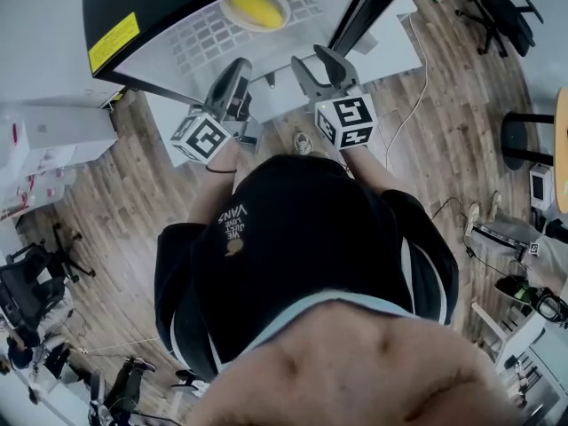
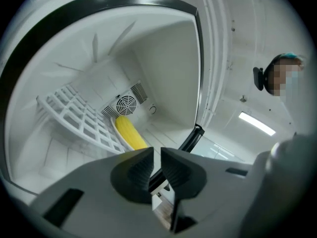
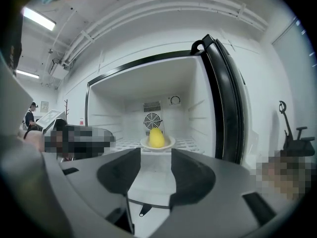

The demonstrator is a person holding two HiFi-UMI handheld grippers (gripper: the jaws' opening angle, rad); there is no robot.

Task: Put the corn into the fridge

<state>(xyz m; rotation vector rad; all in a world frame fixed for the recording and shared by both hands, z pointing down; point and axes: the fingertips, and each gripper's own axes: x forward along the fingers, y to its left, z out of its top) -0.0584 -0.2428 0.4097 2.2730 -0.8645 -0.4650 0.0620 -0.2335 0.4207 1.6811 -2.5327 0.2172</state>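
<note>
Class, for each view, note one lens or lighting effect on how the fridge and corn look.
Head view: fisheye bows floor planks, corn brightly lit. Left gripper view: fridge frame tilted and curved. Right gripper view: evenly lit interior, near jaws dark.

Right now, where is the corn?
In the right gripper view, the corn lies on a white plate on the fridge shelf, before the rear fan.

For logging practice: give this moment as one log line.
corn: on plate in fridge | door: open | left gripper, right gripper: open, empty
</note>
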